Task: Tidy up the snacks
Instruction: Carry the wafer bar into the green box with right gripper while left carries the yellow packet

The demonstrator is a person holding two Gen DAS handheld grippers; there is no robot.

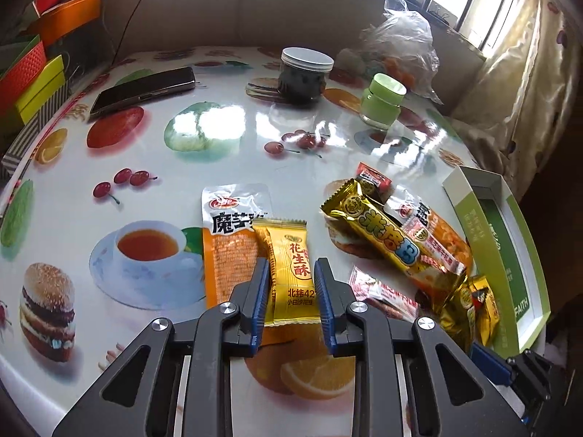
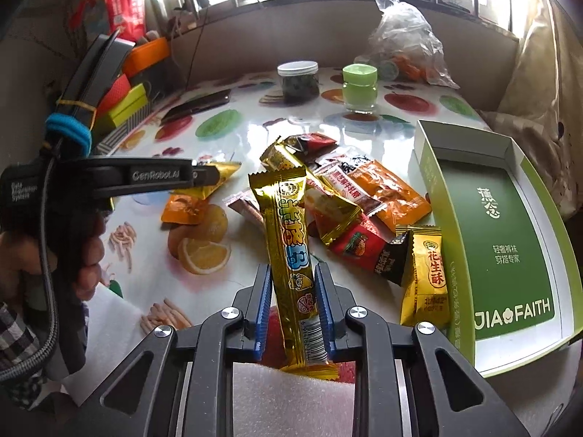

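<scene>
Gleaming under window glare, the glossy table covering [image 1: 226, 123] is printed with fruit, a burger and a teacup, and crinkly foil and plastic snack wrappers lie scattered over it. The left gripper [image 1: 291, 273] has its blue ribbed pads closed on a flat yellow peanut-crisp packet [image 1: 291, 273] with zigzag-cut ends, which overlaps an orange-and-white konjac pouch [image 1: 229, 240] lying flat beside it. The right gripper [image 2: 293, 280] is clamped on a long, shiny gold bar [image 2: 288, 244] with blue and yellow lettering and a barcode near its lower end; the bar stands tilted up from the jaws, above the heap. Behind it, the snack pile [image 2: 349, 196] holds more gold, red, orange and black wrappers crossing one another, and a second yellow peanut-crisp packet [image 2: 424, 276] stands against the wall of the open green-and-white cardboard box [image 2: 510, 225], whose inside holds no snacks. Farther back stand a clear jar with a white lid [image 2: 298, 82], a pale green jar [image 2: 359, 87], a crumpled clear plastic bag [image 2: 404, 40] and a dark phone [image 1: 142, 89]. A person's hand [image 2: 91, 255] holds the left tool's handle.
</scene>
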